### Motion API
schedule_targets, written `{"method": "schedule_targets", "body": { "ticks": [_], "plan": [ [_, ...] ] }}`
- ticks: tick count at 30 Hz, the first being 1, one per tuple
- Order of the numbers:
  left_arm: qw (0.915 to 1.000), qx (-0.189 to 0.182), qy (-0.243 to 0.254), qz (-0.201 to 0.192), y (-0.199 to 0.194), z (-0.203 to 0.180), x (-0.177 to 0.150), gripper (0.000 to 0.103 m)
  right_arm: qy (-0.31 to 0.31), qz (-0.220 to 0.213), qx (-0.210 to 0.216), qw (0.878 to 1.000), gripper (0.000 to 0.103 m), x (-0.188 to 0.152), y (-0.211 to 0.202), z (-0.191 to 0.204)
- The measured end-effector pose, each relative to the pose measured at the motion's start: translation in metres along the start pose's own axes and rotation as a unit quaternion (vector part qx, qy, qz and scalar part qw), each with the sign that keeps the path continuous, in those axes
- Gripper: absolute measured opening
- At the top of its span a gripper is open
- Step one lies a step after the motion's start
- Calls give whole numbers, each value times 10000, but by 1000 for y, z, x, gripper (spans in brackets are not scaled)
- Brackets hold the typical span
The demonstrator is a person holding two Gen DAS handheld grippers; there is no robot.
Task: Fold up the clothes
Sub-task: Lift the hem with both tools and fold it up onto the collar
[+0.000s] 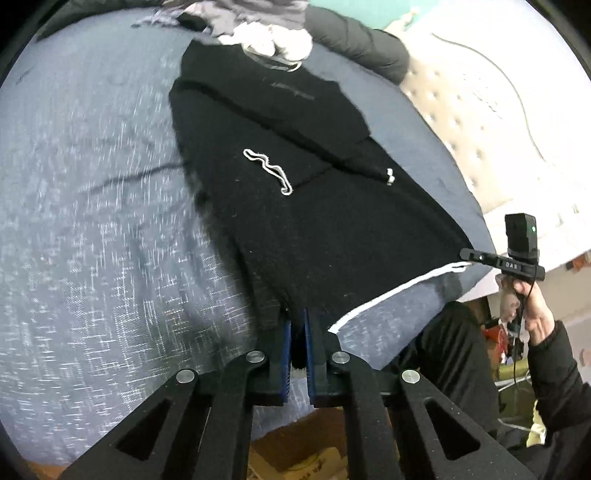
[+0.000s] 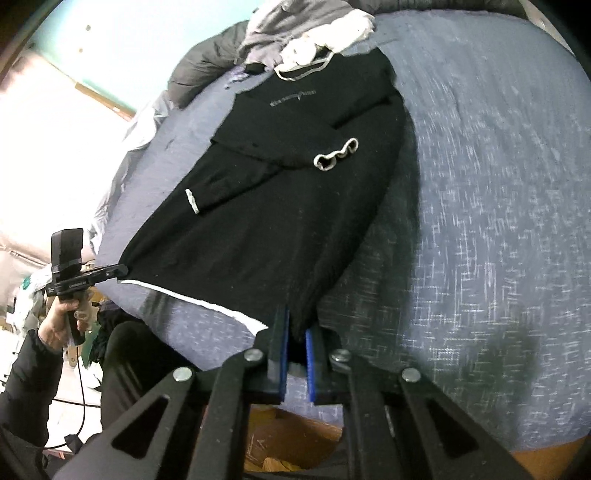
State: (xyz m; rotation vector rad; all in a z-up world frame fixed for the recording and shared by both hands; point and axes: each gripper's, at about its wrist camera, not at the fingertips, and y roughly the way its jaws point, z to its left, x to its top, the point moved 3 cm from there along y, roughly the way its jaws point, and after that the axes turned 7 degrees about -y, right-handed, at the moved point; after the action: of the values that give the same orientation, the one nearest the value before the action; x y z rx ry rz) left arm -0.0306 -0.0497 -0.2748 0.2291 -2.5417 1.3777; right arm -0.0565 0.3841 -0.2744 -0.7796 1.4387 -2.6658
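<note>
We see a long black knit sweater with pale trim (image 1: 295, 206) lying flat on the bed with the speckled blue-grey cover (image 1: 92, 221). Both of its sleeves lie folded in across the chest, so their pale cuffs (image 2: 336, 153) rest on the black front. That part of the fold looks done. The bottom edge, with its white hem stripe (image 1: 388, 295), hangs near the edge of the bed closest to us. Our left gripper (image 1: 299, 332) is squeezed shut on one bottom corner of the sweater, and our right gripper (image 2: 295, 332) is squeezed shut on the other bottom corner. We can see black cloth pinched between the blue pads in both views. The body of the sweater is at full length, not doubled over. So we think the side folds are in place, and the bottom half has yet to go up toward the neck. A heap of grey and white clothes (image 2: 303, 33) sits at the far end of the bed, just past the collar, so there may be more to fold after this one.
</note>
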Motion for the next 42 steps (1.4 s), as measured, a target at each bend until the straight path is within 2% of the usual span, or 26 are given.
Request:
{"method": "schedule_targets", "body": {
  "ticks": [6, 15, 20, 26, 30, 34, 42],
  "plan": [
    [9998, -8, 156, -144, -37, 1, -5, 6, -182, -141, 143, 9996, 6, -6, -19, 17],
    [9979, 1, 593, -272, -81, -34, -34, 6, -542, -429, 325, 9971, 6, -20, -65, 46],
    [9963, -23, 808, -286, -94, -54, -50, 6, -779, -446, 393, 9952, 6, -25, -77, 63],
    [9963, -16, 782, -350, -97, -53, -44, 6, -788, -468, 363, 9951, 6, -11, -74, 61],
    [9968, -18, 685, -410, -93, -47, -24, 6, -765, -494, 357, 9952, 6, 10, -71, 52],
    [9972, -35, 545, -510, -88, -38, 9, 6, -669, -563, 321, 9957, 6, 44, -67, 40],
    [9972, -35, 234, -710, -73, -16, 112, 6, -381, -682, 183, 9968, 6, 137, -51, 5]
  ]
}}
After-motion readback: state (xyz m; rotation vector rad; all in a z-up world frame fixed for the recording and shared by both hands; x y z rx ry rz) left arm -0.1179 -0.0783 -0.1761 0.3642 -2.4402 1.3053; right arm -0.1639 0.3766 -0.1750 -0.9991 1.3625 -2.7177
